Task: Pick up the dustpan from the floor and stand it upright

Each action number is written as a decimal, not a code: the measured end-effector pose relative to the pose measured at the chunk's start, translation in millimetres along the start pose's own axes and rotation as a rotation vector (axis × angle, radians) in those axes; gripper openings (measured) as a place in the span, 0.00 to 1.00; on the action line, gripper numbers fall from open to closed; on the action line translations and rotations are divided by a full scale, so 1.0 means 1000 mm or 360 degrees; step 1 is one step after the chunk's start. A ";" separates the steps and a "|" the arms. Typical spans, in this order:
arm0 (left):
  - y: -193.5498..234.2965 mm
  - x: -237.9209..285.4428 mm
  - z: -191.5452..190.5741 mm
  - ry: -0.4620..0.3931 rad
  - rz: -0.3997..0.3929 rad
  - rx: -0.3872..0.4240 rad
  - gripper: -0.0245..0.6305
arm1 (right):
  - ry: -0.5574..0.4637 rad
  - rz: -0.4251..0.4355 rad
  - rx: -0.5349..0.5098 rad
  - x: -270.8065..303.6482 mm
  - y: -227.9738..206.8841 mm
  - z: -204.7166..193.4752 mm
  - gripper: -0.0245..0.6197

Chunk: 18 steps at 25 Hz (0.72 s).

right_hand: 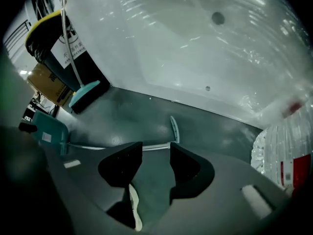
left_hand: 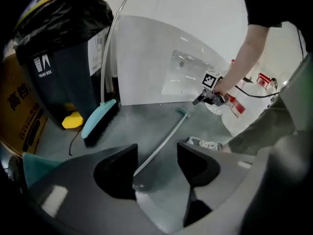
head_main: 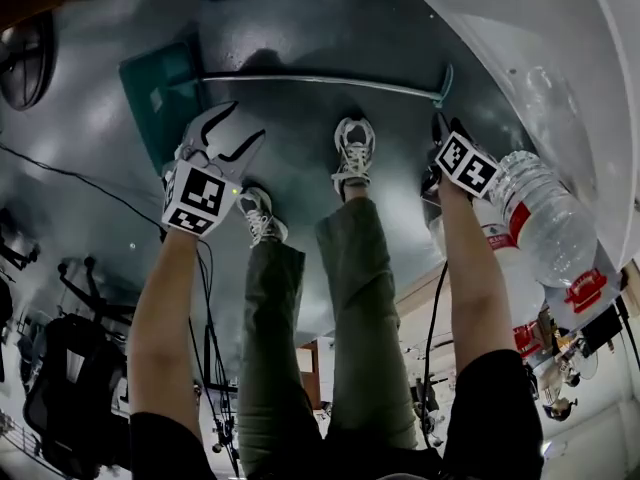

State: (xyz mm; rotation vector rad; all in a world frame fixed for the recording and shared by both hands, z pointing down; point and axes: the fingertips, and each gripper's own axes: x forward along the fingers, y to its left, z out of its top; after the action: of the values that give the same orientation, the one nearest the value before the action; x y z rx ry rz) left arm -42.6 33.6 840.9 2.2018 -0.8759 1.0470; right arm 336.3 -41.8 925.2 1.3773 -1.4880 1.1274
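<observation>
The dustpan (head_main: 160, 96) lies on the dark floor (head_main: 300, 48) in front of the person's shoes (head_main: 354, 153). Its teal pan is at the left of the head view, and its long pale handle (head_main: 320, 81) runs to the right and ends in a teal grip (head_main: 443, 86) close to a white panel (head_main: 520, 28). The left gripper (left_hand: 157, 153) hangs over the pan end with its jaws spread wide and nothing between the pads. In its own view the handle shows on the floor through the gap, beyond the tips. The right gripper (right_hand: 155, 149) points steeply down near the grip end. Its jaws are also apart and empty, and the handle crosses the floor just past their tips; no view shows whether either gripper touches it. A teal brush (left_hand: 100, 118) leans on the floor near a black trash bin (left_hand: 58, 58) with a yellow rim, and a brown cardboard box (left_hand: 19, 116) stands beside the bin. A small yellow object (left_hand: 72, 120) lies at the bin's foot. Large clear water bottles (head_main: 545, 223) with red labels stand at the person's right, next to the right arm.
</observation>
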 end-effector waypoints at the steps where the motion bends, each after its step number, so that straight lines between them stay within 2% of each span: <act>1: 0.002 0.010 -0.006 0.0013 -0.0003 0.0002 0.46 | 0.0005 0.0000 -0.0026 0.010 -0.002 0.000 0.30; 7: 0.017 0.068 -0.033 0.0087 -0.0017 0.0010 0.46 | 0.0050 -0.0019 -0.0124 0.066 -0.014 -0.001 0.30; 11: 0.029 0.099 -0.041 0.0106 0.0002 -0.0014 0.46 | 0.0049 -0.0085 -0.0196 0.099 -0.029 0.005 0.30; 16: 0.035 0.121 -0.051 0.0118 -0.0037 0.0029 0.46 | 0.0028 -0.0161 -0.0184 0.125 -0.051 0.014 0.30; 18: 0.038 0.127 -0.055 0.0125 -0.0039 0.0037 0.46 | 0.0013 -0.0171 -0.0125 0.132 -0.060 0.014 0.30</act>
State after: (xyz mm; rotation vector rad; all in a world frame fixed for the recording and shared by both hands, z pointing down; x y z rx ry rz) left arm -34.1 7.3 981.5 2.1693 -0.8038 1.1288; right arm 384.4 -93.9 1052.9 1.3798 -1.4205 0.9963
